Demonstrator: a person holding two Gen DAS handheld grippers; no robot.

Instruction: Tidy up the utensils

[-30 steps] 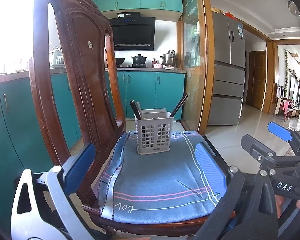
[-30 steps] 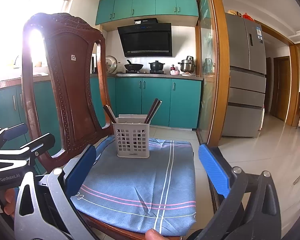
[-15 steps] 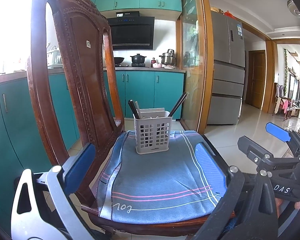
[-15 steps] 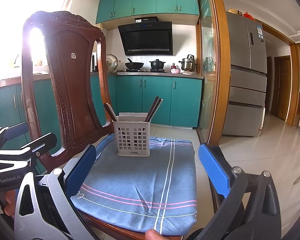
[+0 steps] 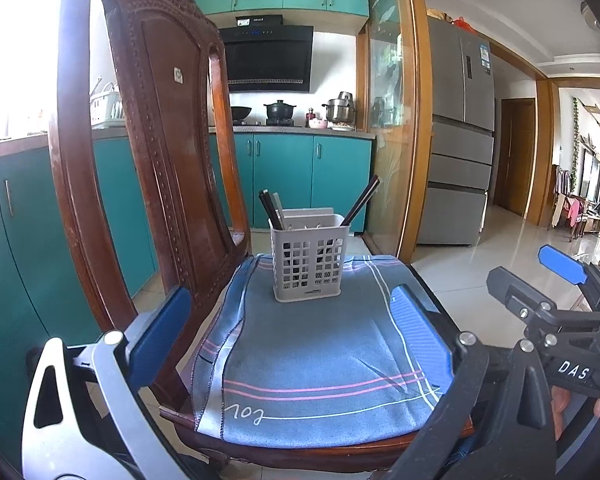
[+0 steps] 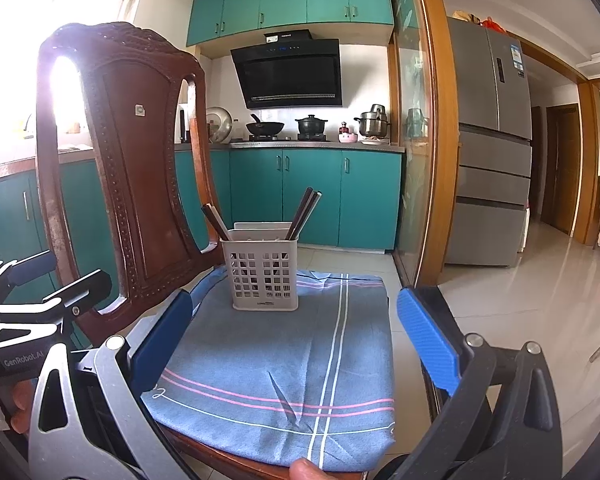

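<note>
While both grippers hang spread and empty before the chair [image 5: 148, 128], the left gripper [image 5: 292, 340] and right gripper [image 6: 296, 340] sit well short of the caddy [image 5: 308, 262]. It stands upright on the blue cloth [image 5: 320, 356] over the seat, holding dark chopsticks [image 6: 302, 212] that lean outward on each side.

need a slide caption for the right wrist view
Open right claw faces a grey caddy holding chopsticks, standing on a blue cloth over a wooden chair seat.
</note>
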